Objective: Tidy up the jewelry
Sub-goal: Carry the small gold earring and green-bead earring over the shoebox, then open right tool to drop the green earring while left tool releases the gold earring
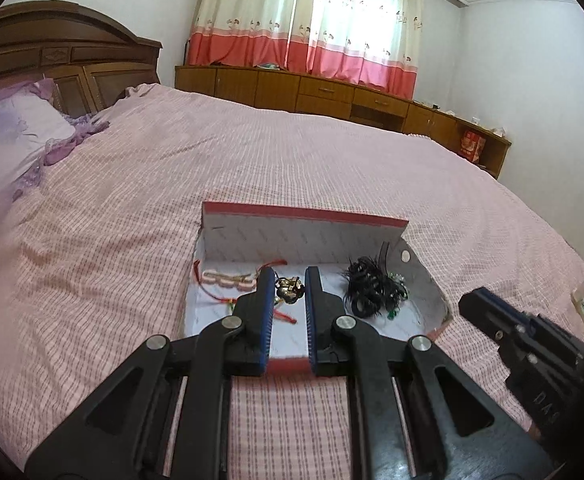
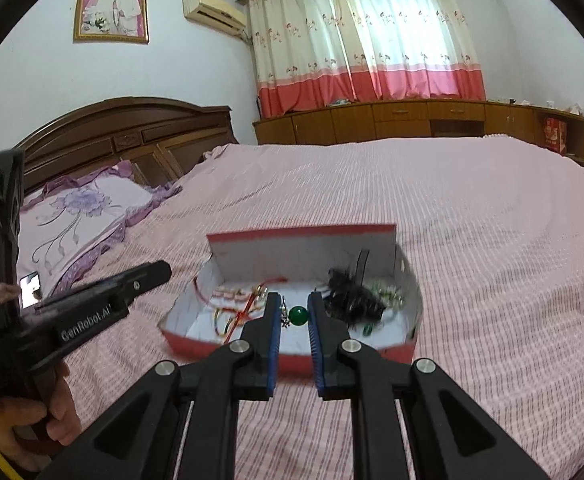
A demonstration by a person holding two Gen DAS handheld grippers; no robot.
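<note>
A: We see a pink bedspread [image 2: 472, 216] with fine dark stripes, and on it a red box [image 2: 292, 354] lined white.
B: At its three o'clock side lies a black tangle [image 2: 352, 300]; at nine o'clock, red and yellow cords [image 2: 231, 316].
A: We note a green bead [image 2: 299, 314] between the black tongs [image 2: 294, 320], their pads blue.
B: The curtain [image 2: 368, 36] is cream, florally printed, banded pink and red.

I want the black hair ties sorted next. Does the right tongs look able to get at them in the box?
Probably yes. The hair ties lie uncovered in the open box, just beyond and right of the right tongs. But a green bead shows between its tips, possibly held, so it may need putting down first.
</note>
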